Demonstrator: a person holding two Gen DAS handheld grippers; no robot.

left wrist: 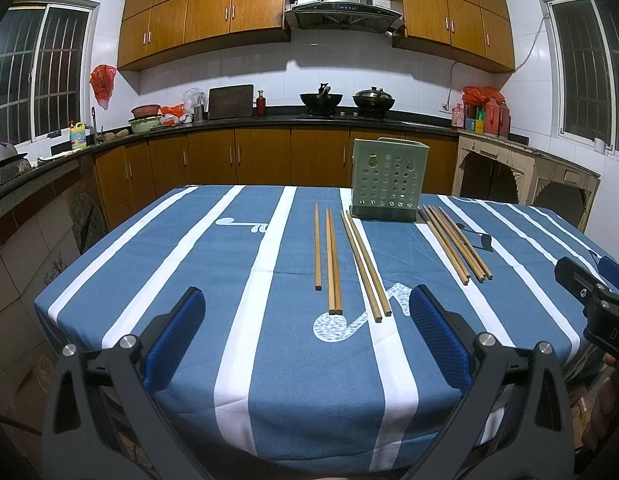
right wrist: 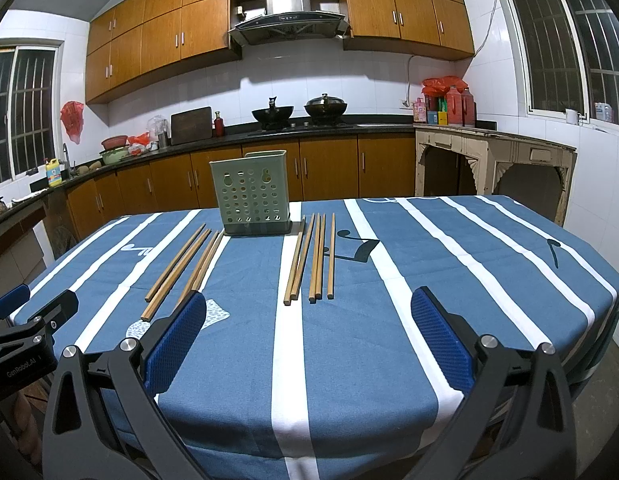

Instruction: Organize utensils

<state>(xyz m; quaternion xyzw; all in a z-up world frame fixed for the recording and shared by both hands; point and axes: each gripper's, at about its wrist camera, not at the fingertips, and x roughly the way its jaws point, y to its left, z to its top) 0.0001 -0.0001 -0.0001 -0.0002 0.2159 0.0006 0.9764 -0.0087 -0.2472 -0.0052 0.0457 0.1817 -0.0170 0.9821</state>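
A pale green perforated utensil holder stands upright at the far middle of the table; it also shows in the right wrist view. Several wooden chopsticks lie flat in two groups: a left group and a right group, on either side of the holder. My left gripper is open and empty, held over the near table edge, short of the left group. My right gripper is open and empty, short of the right group.
The table carries a blue and white striped cloth with edges falling off at the near side and both flanks. The right gripper's body shows at the left view's right edge; the left gripper's body shows at the right view's left edge. Kitchen counters stand behind.
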